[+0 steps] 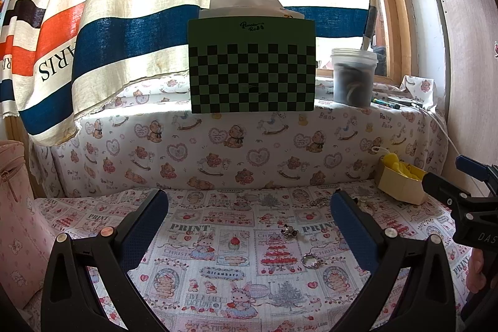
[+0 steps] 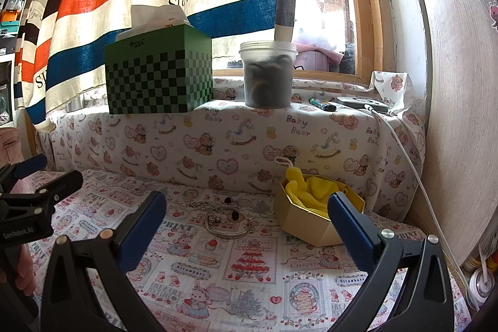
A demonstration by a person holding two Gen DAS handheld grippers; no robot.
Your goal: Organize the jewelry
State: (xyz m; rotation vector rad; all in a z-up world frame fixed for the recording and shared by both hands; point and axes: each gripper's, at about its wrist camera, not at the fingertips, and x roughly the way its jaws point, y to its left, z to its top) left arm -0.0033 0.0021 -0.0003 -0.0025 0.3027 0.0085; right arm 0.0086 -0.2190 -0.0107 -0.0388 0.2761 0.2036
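Jewelry lies on the printed tablecloth. In the left wrist view a small dark charm ring (image 1: 288, 231) and a stone-set ring (image 1: 311, 261) sit between the wide-apart fingers of my open left gripper (image 1: 249, 207); a chain (image 1: 320, 202) lies farther back. In the right wrist view a silver bangle (image 2: 227, 226), two small rings (image 2: 236, 216) and a chain (image 2: 196, 204) lie ahead of my open right gripper (image 2: 247, 207), which holds nothing. A gold box (image 2: 298, 223) lined with yellow cloth (image 2: 314, 192) stands just right of them, beside the right finger.
A green checkered tissue box (image 2: 158, 77), a plastic tub (image 2: 268, 77), a pen and a charging device (image 2: 362, 103) stand on the cloth-covered ledge. A white cable (image 2: 414, 176) runs down the right side. A pink bag (image 1: 12, 176) stands at far left. Striped curtain hangs behind.
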